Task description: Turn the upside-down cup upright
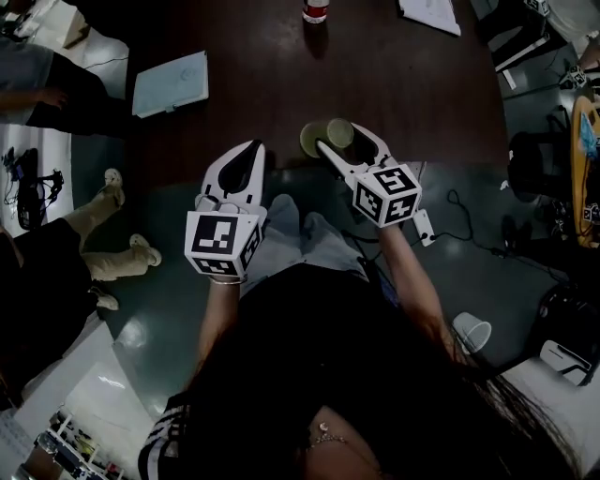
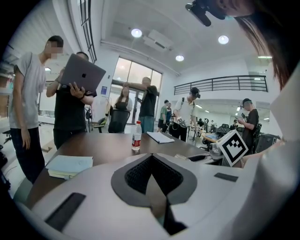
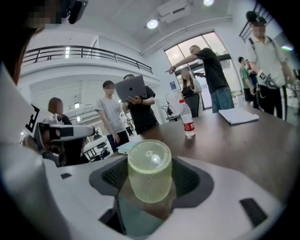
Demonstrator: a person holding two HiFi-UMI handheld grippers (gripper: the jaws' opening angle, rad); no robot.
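A translucent yellow-green cup [image 3: 150,171] sits between the jaws of my right gripper [image 1: 341,142], which is shut on its wall. The cup's closed base faces up and toward the camera, so it is still mouth-down and slightly tilted. In the head view the cup [image 1: 323,139] hangs just over the near edge of the dark table [image 1: 403,94]. My left gripper [image 1: 253,152] is to the left of the cup and apart from it. Its jaws [image 2: 151,159] are pressed together with nothing between them.
A water bottle with a red label [image 1: 316,10] stands at the table's far side. A pale blue notebook [image 1: 172,82] lies at the left and white papers [image 1: 429,14] at the far right. Several people stand around the table. A paper cup [image 1: 472,331] lies on the floor.
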